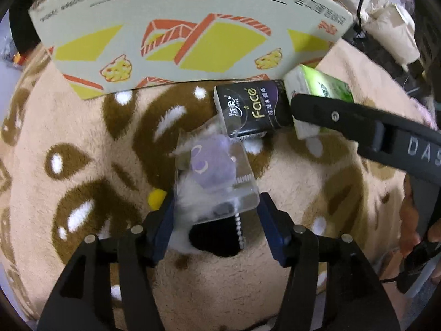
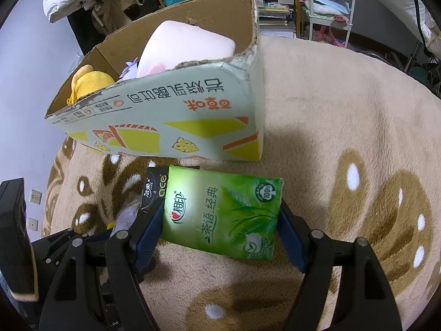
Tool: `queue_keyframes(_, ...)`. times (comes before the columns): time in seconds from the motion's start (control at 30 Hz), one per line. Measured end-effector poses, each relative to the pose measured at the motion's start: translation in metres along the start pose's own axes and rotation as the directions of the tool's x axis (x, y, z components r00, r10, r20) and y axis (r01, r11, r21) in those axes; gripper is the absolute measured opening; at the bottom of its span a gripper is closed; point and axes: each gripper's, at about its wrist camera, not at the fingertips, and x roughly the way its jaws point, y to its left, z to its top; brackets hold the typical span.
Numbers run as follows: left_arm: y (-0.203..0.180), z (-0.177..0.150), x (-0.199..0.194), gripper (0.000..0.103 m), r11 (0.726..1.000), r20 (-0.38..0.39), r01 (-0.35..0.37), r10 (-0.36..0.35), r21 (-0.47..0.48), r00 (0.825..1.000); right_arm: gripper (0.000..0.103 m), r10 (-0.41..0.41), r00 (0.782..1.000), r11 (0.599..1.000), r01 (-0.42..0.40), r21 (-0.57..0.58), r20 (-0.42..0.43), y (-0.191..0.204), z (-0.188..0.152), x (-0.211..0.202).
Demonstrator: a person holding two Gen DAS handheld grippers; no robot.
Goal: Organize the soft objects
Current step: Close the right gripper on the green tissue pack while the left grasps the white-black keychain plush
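Both grippers work side by side on the beige-and-brown plush rug, just in front of the printed cardboard box. We see the left gripper closing its blue pads on a clear plastic packet that holds a small purple plush toy with white fluff — the packet sits between the fingers, its far end pointing toward the box, though whether the right pad actually touches it we cannot tell for certain. To its right, the right gripper pinches the green tissue pack across its width, both pads pressed against the pack's sides. A black tissue pack marked "Face" lies on the rug between the two held items, touching the green pack and just beside the box wall. Inside the box we make out a pale pink cushion, a yellow plush toy and a bit of something lilac between them — all resting below the torn rim. Shelves and bags crowd the room behind.
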Motion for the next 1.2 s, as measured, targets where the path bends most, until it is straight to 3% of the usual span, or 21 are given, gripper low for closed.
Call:
queue_keyframes(0.2,0.000,-0.002,0.000,0.034,1.000,0.002,-0.004,0.004,-0.028,1.000,0.081,-0.003,1.000,1.000,0.003,0.003,-0.003,0.001,0.000,0.001)
queue_keyframes(0.27,0.004,-0.002,-0.003,0.033,0.998,0.013,0.017,-0.016,-0.055,1.000,0.081,-0.003,1.000,1.000,0.003,0.004,-0.004,0.001,0.000,0.001)
queue_keyframes(0.6,0.003,-0.001,-0.030,0.033,0.998,0.110,-0.031,0.037,-0.049,0.993,0.081,-0.003,1.000,1.000,0.003,0.014,0.010,-0.001,0.000,-0.001)
queue_keyframes(0.77,0.017,-0.006,-0.030,0.034,0.996,0.077,0.026,-0.020,-0.087,0.997,0.081,-0.003,1.000,1.000,0.003,0.010,0.002,-0.002,0.000,-0.001)
queue_keyframes(1.0,0.013,-0.004,-0.039,0.033,0.997,0.124,-0.030,0.039,-0.074,0.992,0.081,-0.006,1.000,1.000,0.005,0.013,0.022,-0.001,0.001,-0.005)
queue_keyframes(1.2,0.017,-0.008,-0.061,0.033,0.993,0.214,-0.092,0.107,-0.080,0.971,0.081,0.024,0.993,1.000,-0.026,0.013,0.113,0.000,0.003,-0.030)
